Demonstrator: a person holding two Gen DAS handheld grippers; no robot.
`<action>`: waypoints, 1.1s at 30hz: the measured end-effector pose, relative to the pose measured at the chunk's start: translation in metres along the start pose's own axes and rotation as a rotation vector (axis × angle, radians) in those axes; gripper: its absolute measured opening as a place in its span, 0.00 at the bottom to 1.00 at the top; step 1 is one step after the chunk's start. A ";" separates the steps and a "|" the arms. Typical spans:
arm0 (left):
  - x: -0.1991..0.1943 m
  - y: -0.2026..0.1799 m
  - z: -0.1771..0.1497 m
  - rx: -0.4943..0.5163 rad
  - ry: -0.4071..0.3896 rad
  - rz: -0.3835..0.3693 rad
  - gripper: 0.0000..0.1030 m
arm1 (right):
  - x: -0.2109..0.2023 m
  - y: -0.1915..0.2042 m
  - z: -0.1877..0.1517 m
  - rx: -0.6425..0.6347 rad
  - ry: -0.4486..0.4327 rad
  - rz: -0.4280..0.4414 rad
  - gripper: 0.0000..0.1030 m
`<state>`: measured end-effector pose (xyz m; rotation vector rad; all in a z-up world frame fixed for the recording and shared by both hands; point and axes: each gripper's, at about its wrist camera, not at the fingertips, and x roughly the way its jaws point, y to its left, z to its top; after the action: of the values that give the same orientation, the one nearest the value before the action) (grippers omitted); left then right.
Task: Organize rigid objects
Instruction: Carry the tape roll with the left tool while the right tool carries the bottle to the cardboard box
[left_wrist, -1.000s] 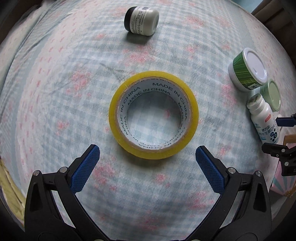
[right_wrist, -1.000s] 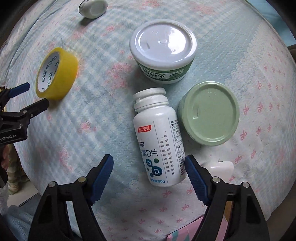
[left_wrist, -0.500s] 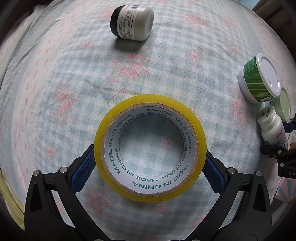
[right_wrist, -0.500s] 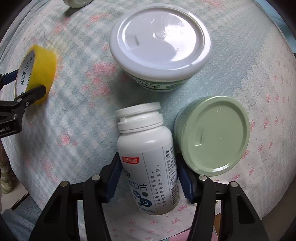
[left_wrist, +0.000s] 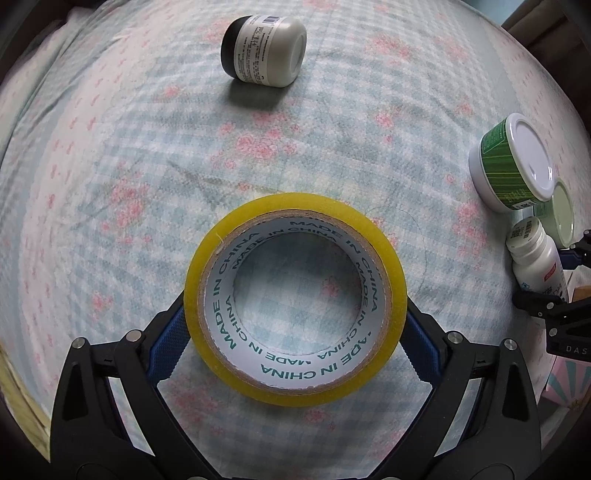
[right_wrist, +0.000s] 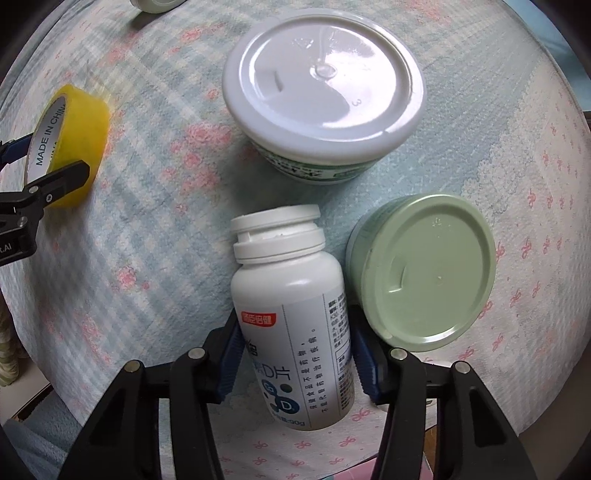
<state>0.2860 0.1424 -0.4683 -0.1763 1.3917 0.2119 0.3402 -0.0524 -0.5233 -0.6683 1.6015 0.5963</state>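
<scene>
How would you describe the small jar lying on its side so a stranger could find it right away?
Start at the yellow tape roll on the checked cloth and look past it to the far side. The small jar lies alone there on its side, cream-bodied with a black cap, unlike the upright tubs.

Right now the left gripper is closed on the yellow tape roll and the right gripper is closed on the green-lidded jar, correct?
Not quite. The left gripper does clamp the tape roll, but the right gripper is closed on the white pill bottle, as the right wrist view shows. The green-lidded jar sits beside it, ungripped.
</scene>
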 end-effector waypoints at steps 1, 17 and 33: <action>-0.002 0.000 0.000 0.001 -0.003 0.000 0.95 | -0.002 0.001 -0.002 0.000 -0.005 0.002 0.48; -0.048 0.000 -0.021 0.022 -0.069 -0.006 0.95 | -0.054 0.020 -0.017 0.076 -0.089 0.065 0.47; -0.179 -0.023 -0.056 0.145 -0.211 -0.054 0.95 | -0.177 0.024 -0.106 0.330 -0.302 0.220 0.47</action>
<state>0.2089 0.0983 -0.3012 -0.0690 1.1854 0.0818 0.2659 -0.0956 -0.3340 -0.1486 1.4514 0.5455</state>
